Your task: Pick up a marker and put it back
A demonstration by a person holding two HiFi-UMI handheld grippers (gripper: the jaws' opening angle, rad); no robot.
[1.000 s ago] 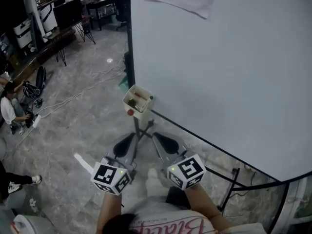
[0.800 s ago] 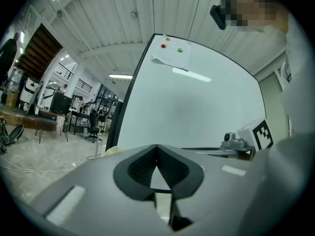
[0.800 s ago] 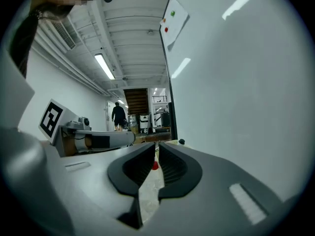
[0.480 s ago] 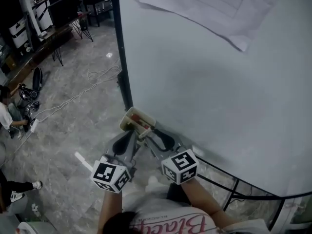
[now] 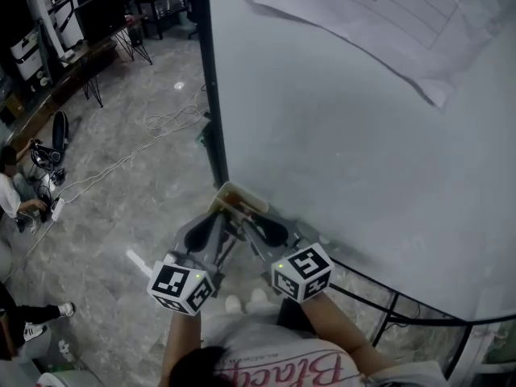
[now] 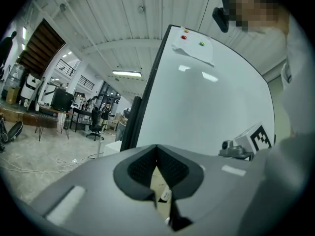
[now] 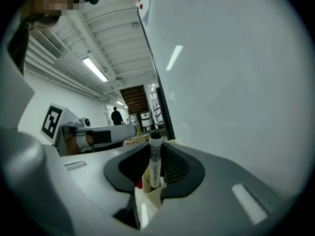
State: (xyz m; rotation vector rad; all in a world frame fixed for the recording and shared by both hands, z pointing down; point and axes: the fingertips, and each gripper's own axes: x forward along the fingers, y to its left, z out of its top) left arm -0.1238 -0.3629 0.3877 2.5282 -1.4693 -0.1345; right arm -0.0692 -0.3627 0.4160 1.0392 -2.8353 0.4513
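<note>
Marker [image 7: 155, 161]: white barrel with small dark print running along its length and a black cap at the top. It stood upright, cap uppermost. Its lower end sat inside the holder [image 7: 147, 193], with the capped half rising clear above the rim.

Holder [image 5: 234, 193]: small cream open-topped box, set at the lower left edge of the whiteboard [image 5: 363, 135]. In the head view the marker itself could not be picked out inside it.

The marker stood between the jaws of the right hand-held gripper [image 7: 156, 154]. These were closing, with the dark pads close against the barrel on both sides, just below the cap.
</note>
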